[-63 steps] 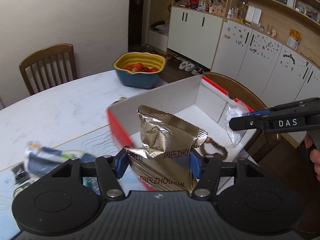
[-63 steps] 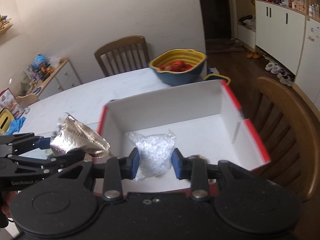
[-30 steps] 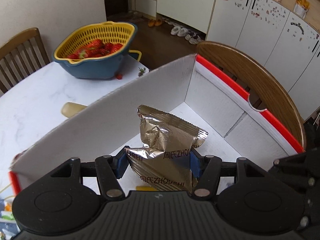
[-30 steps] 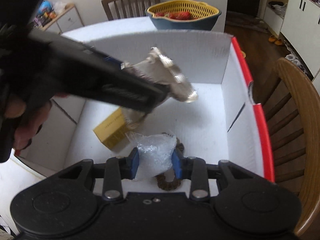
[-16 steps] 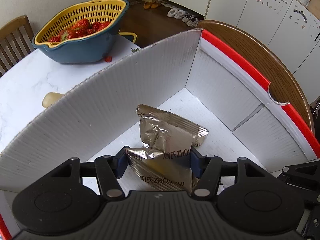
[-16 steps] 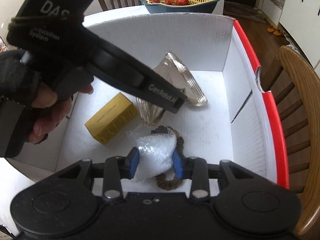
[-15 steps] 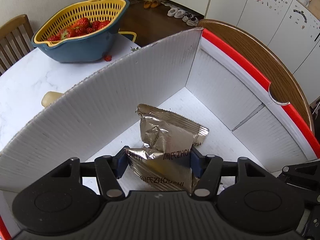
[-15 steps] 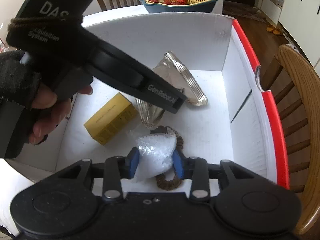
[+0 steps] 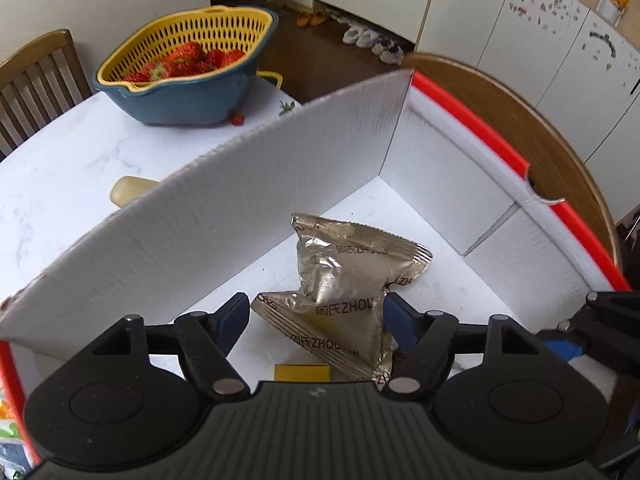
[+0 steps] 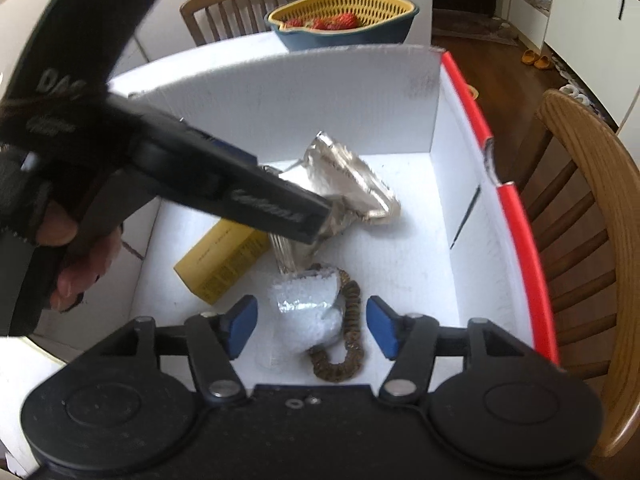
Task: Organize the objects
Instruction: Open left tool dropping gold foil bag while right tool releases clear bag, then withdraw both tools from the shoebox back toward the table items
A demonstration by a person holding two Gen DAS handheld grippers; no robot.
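Both grippers are angled steeply down into a white box with a red rim (image 10: 516, 216) that stands on a marble-patterned table (image 9: 68, 160). The left gripper (image 9: 314, 316) is seen from behind in its own view, with its jaws spread; they have just been opening, and a gold foil snack packet (image 9: 348, 276) lies between the blue pads on the box floor. The left pad stands clear of the foil, while the right pad is just beside it, and contact there cannot be told for certain. In the right wrist view the same gripper crosses from the left, gripped by a gloved hand (image 10: 48, 240), its tip over the packet.

The right gripper (image 10: 312, 326) is likewise held with its jaws parted, having just been opening; a small clear bag of white granules (image 10: 308, 312) lies between its pads, touched by neither.

Only the right wrist view shows a yellow carton (image 10: 224, 264) in full and a brown beaded bracelet (image 10: 348, 340) curled beside the bag. Only the left wrist view shows white cupboards (image 9: 520, 28) and shoes (image 9: 372, 44) on the floor. A yellow colander of strawberries in a blue bowl (image 9: 188, 68) is seen beyond the box.
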